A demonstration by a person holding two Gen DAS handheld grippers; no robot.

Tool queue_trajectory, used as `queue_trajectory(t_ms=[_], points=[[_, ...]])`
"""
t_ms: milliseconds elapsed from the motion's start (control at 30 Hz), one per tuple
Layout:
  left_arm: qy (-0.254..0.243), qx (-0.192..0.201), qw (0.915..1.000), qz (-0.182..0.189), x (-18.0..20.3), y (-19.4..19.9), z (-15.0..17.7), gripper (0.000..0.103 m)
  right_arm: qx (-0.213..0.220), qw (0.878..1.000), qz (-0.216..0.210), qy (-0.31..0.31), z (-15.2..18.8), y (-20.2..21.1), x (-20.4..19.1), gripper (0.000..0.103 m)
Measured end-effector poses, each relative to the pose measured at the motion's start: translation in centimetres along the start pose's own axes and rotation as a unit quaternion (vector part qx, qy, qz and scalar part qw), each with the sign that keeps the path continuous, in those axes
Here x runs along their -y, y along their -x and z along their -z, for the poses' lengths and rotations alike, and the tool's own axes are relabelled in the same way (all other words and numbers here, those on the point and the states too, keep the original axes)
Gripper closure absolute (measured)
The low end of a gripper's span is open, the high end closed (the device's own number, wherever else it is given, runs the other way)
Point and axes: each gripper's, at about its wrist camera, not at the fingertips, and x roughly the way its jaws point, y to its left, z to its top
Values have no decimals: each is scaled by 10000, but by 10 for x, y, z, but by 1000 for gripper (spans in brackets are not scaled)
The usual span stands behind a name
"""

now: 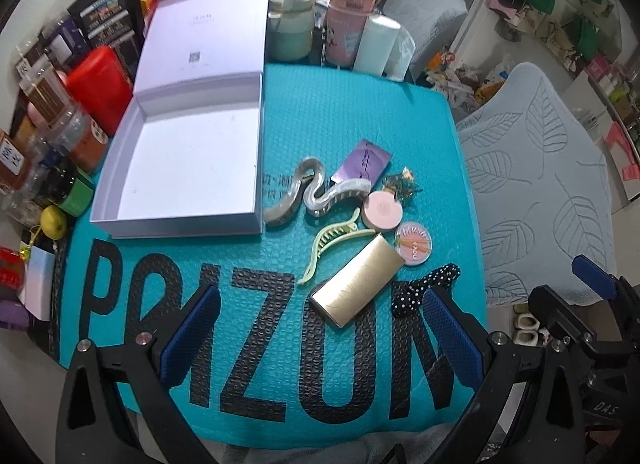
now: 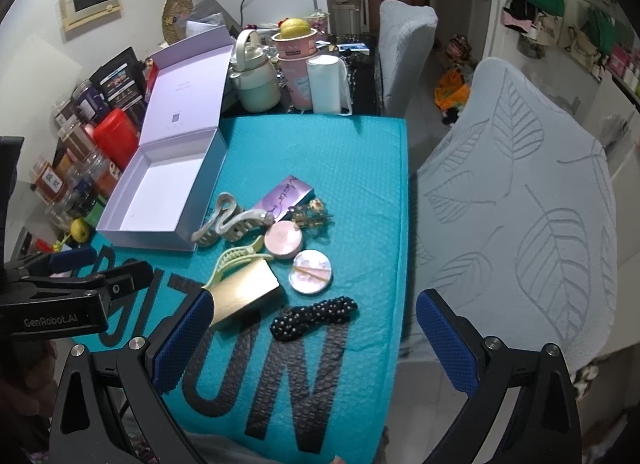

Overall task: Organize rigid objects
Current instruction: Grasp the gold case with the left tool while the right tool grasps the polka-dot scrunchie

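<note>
**Both jaws wide open, items clustered right of box**

Left gripper (image 1: 316, 328) and right gripper (image 2: 312, 338) hover low, jaws spread wide, holding nothing. White box (image 1: 120, 188) sits open at the teal mat's (image 1: 360, 112) left edge. Gold case (image 1: 358, 278), hair claws, compacts bunch near the right edge; bare mat behind them.
</note>
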Motion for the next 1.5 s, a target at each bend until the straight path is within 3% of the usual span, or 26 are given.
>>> queue_trajectory(t_ms=[300, 633, 767, 833, 967, 1167, 1300, 1500], points=[[13, -359, 9993, 139, -13, -33, -1, 0, -295, 9993, -3, -222, 3, -28, 7, 0], [-377, -329, 9986, 157, -18, -58, -10, 1, -646, 9977, -54, -204, 7, -65, 4, 1], [-551, -308, 9970, 446, -17, -65, -12, 1, -792, 9966, -39, -224, 11, -79, 6, 5], [-686, -338, 9959, 488, -14, -73, -11, 1, -885, 9957, -45, -257, 14, -87, 7, 12], [-1065, -370, 9925, 473, -6, -86, -7, 11, -1125, 9933, -42, -272, 20, -106, 10, 25], [-1478, -272, 9843, 926, 7, -91, -8, 22, -1419, 9883, -268, -491, 22, -130, 16, 36], [-1640, -264, 9787, 1210, 15, -96, -11, 27, -1596, 9856, -251, -494, 19, -147, 13, 53], [-2062, -411, 9695, 1261, 29, -111, -8, 36, -1883, 9802, -161, -595, 21, -165, 13, 55]])
